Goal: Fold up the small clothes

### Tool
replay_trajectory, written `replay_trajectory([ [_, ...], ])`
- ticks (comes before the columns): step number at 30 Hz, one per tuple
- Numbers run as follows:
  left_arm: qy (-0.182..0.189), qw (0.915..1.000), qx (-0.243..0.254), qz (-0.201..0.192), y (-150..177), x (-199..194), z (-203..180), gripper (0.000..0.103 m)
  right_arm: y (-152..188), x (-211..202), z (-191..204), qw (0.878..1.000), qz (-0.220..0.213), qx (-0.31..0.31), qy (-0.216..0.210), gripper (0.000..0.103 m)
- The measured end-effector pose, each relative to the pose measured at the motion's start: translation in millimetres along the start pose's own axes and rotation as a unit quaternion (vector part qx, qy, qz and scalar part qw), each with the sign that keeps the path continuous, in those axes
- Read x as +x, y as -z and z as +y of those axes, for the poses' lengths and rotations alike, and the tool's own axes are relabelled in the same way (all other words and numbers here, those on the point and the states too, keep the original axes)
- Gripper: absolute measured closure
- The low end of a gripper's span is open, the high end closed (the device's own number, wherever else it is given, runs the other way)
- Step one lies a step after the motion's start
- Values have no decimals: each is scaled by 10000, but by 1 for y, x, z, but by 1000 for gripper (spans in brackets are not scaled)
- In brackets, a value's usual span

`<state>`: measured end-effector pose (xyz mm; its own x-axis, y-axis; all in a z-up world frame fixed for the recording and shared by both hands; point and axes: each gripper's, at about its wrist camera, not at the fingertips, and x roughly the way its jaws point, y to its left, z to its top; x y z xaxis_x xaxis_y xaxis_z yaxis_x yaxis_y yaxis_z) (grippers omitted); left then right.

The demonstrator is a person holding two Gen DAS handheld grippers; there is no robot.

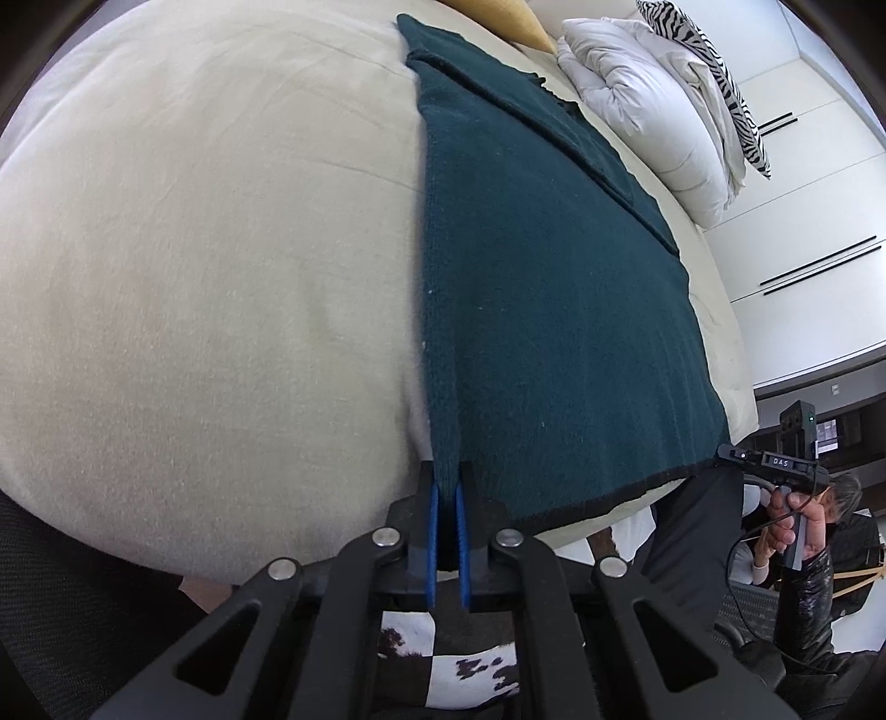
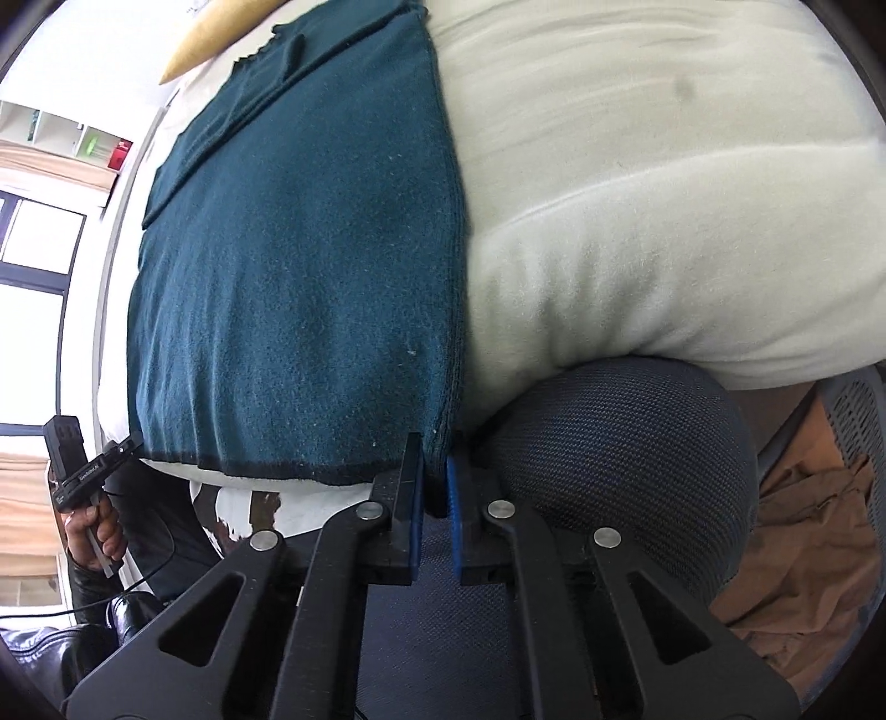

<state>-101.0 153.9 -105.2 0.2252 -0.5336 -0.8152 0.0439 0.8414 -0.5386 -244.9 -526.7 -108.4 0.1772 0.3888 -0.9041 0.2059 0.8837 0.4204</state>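
Note:
A dark teal knit garment (image 1: 554, 288) lies flat on a cream bed cover (image 1: 194, 277), with a sleeve folded over its far part. My left gripper (image 1: 447, 482) is shut on the garment's near left hem corner. In the right wrist view the same garment (image 2: 293, 266) lies spread on the cover (image 2: 664, 194). My right gripper (image 2: 436, 471) is shut on its near right hem corner. Each gripper shows in the other's view, the right one (image 1: 775, 459) and the left one (image 2: 83, 471), held in a hand.
A white duvet (image 1: 648, 105) and a zebra pillow (image 1: 714, 72) lie at the far right of the bed. A yellow cushion (image 2: 216, 33) sits beyond the garment. A dark mesh chair (image 2: 620, 454) stands against the bed's edge, with tan cloth (image 2: 808, 554) beside it.

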Motion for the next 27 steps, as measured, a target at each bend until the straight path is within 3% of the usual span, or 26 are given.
replay_trajectory([
  [6,221,9997,36,-135,-3,-14,-7,97,2,-20,6,9992,-280,-53,-267,97],
  [13,1030,9930,-243,-529,-16,-42,-10,98,-5,-55,20,9919,-876,-82,-912,97],
  [16,1498,9850,-501,-694,-23,-49,-7,98,-12,-69,20,9849,-1186,99,-1259,97],
  [23,2552,9497,-1448,-1092,-48,-58,11,98,-32,-89,5,9528,-1884,898,-2205,97],
  [27,2770,9387,-1589,-1299,-66,-62,9,98,-44,-92,8,9430,-2074,1096,-2361,97],
])
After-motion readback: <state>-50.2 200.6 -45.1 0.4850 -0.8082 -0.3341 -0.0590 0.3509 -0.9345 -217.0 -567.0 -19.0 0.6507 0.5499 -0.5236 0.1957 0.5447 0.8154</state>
